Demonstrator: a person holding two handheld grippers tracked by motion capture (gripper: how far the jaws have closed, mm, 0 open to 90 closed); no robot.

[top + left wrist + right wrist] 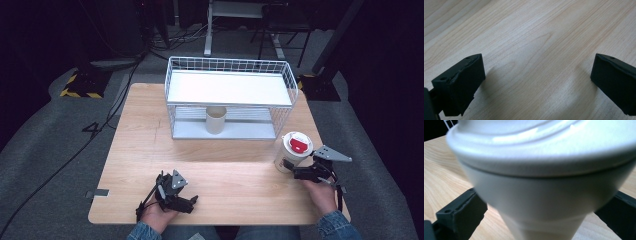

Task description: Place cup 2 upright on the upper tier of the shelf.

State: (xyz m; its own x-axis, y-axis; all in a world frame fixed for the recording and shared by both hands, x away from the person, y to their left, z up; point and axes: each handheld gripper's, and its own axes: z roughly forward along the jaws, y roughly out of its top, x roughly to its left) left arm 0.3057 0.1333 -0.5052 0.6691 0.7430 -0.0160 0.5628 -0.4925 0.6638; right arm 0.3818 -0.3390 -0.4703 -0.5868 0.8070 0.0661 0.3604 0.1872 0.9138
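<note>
A: Where do we have the lidded cup (pixel 293 151) now?

B: At the right of the high view, standing on the wooden surface (pixel 150 150) just in front of the wire basket's (pixel 230 95) right corner. It is white, with a red patch on its lid. Our right gripper (pixel 298 170) is at it from the lower right, and in the right gripper view the cup (pixel 544 195) sits between the two black jaws, one on each flank.

A: Are we clamped on it?

B: The jaws sit against its sides, so it looks gripped.

A: And our left gripper (pixel 191 202)?

B: Low in the frame, left of centre, lying close to the surface. In the left gripper view its jaws stand wide apart with bare wood (pixel 536 50) between them.

A: Anything in the basket?

B: A second, lidless cup (pixel 216 119) stands on its lower level, under the white shelf (pixel 227 89).
</note>
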